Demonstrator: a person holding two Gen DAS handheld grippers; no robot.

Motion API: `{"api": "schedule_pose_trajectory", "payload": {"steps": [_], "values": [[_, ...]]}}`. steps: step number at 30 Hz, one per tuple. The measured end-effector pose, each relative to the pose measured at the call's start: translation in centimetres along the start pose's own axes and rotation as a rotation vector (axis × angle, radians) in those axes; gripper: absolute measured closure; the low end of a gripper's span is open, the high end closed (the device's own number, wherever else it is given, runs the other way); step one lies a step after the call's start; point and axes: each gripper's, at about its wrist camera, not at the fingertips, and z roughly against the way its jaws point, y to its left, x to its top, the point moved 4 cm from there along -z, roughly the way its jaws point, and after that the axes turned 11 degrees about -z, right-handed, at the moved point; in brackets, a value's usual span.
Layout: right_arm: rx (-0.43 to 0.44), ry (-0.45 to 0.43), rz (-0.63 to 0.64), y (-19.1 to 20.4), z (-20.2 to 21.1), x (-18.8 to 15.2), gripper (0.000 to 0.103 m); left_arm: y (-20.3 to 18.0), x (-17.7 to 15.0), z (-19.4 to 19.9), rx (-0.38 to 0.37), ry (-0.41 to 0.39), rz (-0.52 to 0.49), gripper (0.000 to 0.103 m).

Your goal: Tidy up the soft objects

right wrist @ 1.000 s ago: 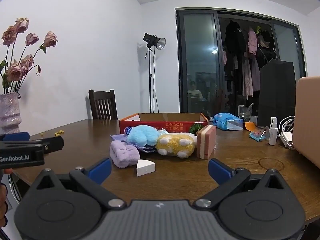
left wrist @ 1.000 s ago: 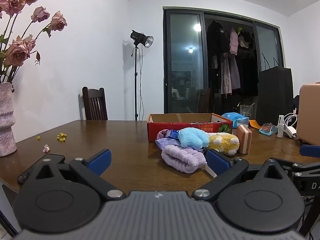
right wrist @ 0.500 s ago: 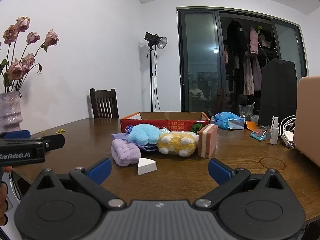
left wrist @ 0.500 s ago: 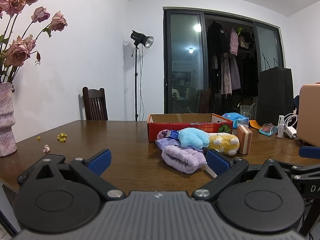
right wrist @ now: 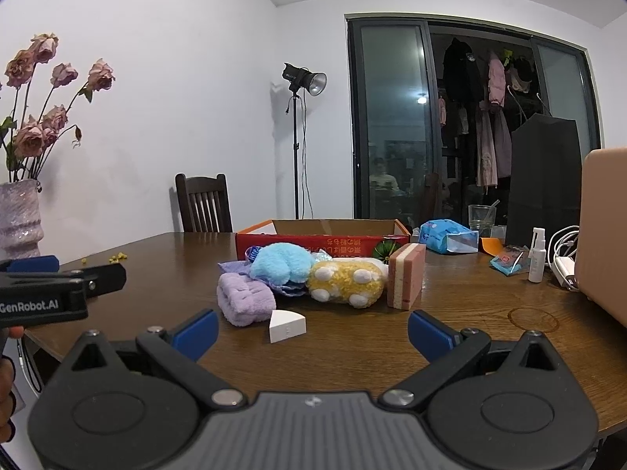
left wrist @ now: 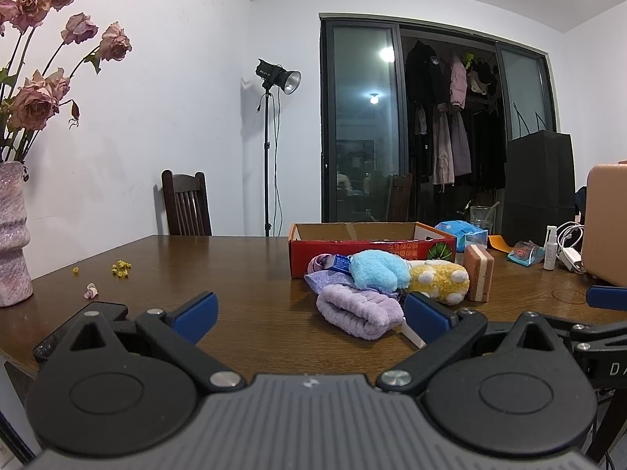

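Two hand-held grippers hover above the near edge of a dark wooden tabletop, both spread wide and holding nothing: the left gripper and the right gripper each face a heap of soft items near the tabletop's middle. A rolled lilac towel lies at the front of the heap, touching a light-blue plush and a yellow spotted plush, with a pink-and-cream sponge standing upright just beside them and a white wedge sponge lying nearest the right gripper. A red open cardboard box sits directly behind the heap. A vase of dried roses stands at the tabletop's left edge.
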Motion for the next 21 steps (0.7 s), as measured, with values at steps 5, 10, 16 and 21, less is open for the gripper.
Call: {"api": "schedule_pose_trajectory", "payload": {"steps": [5,10,16,21], "values": [[0.002,0.001,0.004,0.14,-0.01,-0.04,0.000,0.01,-0.01,-0.01,0.001,0.000,0.000,0.000],[-0.002,0.003,0.000,0.12,-0.07,-0.11,0.000,0.00,-0.01,-0.01,0.000,0.001,0.000,0.000],[-0.003,0.002,-0.001,0.09,-0.12,-0.15,0.000,-0.02,-0.03,-0.02,0.000,0.000,0.000,0.000],[-0.002,0.003,-0.006,0.02,-0.17,-0.16,0.000,-0.02,-0.03,-0.02,0.000,0.001,0.000,0.000]]}}
